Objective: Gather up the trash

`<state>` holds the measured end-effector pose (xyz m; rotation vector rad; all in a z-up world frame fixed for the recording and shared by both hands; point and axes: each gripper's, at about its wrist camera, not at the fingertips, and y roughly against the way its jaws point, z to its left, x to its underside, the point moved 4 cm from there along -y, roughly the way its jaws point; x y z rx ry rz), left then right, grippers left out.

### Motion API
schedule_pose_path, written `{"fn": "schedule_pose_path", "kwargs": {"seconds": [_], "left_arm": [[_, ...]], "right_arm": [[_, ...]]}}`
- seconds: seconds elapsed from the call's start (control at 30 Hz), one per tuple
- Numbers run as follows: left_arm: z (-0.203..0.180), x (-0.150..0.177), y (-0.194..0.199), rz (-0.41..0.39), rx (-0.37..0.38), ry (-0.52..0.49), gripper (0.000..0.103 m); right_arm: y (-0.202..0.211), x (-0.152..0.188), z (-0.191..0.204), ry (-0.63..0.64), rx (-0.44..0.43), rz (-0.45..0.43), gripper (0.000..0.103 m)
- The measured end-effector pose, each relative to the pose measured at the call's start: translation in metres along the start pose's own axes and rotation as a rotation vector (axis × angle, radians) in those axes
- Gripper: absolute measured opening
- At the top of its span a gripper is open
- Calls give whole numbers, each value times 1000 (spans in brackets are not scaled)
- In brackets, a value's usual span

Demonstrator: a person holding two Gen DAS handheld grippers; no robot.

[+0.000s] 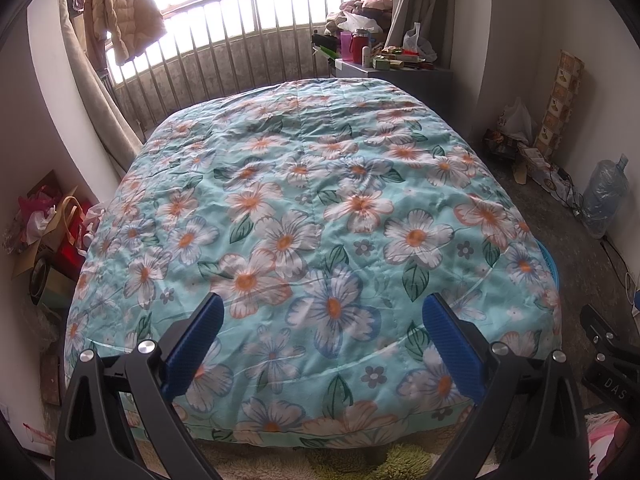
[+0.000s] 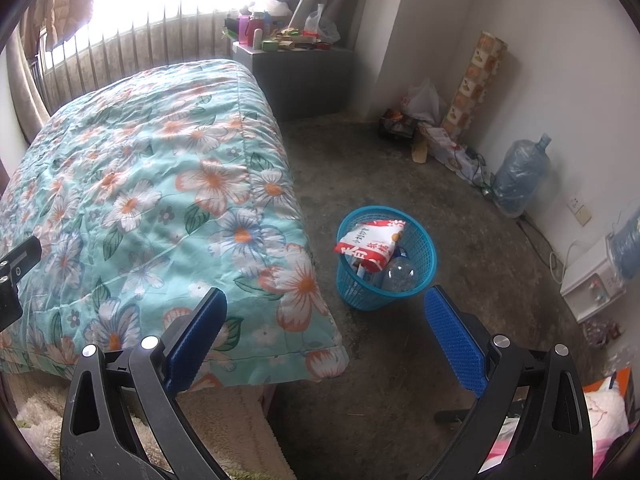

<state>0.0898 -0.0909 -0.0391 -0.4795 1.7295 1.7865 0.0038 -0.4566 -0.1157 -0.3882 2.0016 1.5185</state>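
Left wrist view: the left gripper [image 1: 322,320] hangs over the foot of a bed, its blue fingers [image 1: 198,340] spread wide with nothing between them and nothing touching them. Below lies a flowered quilt [image 1: 304,208], smoothed across the whole bed and, as far as this view shows, free of any litter. Beyond the quilt's right edge, a sliver of blue [image 1: 548,256] is probably the rim of the basket. Past the head of the bed stands a grey cabinet [image 1: 396,76] crowded with bottles and boxes (whether any of that counts as trash cannot be judged from here).

Right wrist view: the right gripper [image 2: 326,320] is likewise released, fingers far apart and empty, poised above the bare floor just off the quilt's near corner. Just beside the bed on the floor sits a blue mesh basket [image 2: 424,264], already holding a red-and-white snack bag [image 2: 370,242] that leans over its rim, and a clear plastic bottle [image 2: 400,272] beneath it. By that showing the collecting looks well advanced, perhaps done. What might remain is the clutter well beyond the basket along the far wall: a white plastic bag [image 2: 424,100] and flattened packaging [image 2: 440,140] near a large water jug [image 2: 520,176]. Neither gripper is near any of it.
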Motion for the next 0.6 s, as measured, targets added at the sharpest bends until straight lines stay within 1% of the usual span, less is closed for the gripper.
{"fn": "schedule_pose_path", "kwargs": {"seconds": [0.6], "left_arm": [[1,2,0,7,3,0,97]], "right_arm": [[1,0,0,-2,0,1,95]]}}
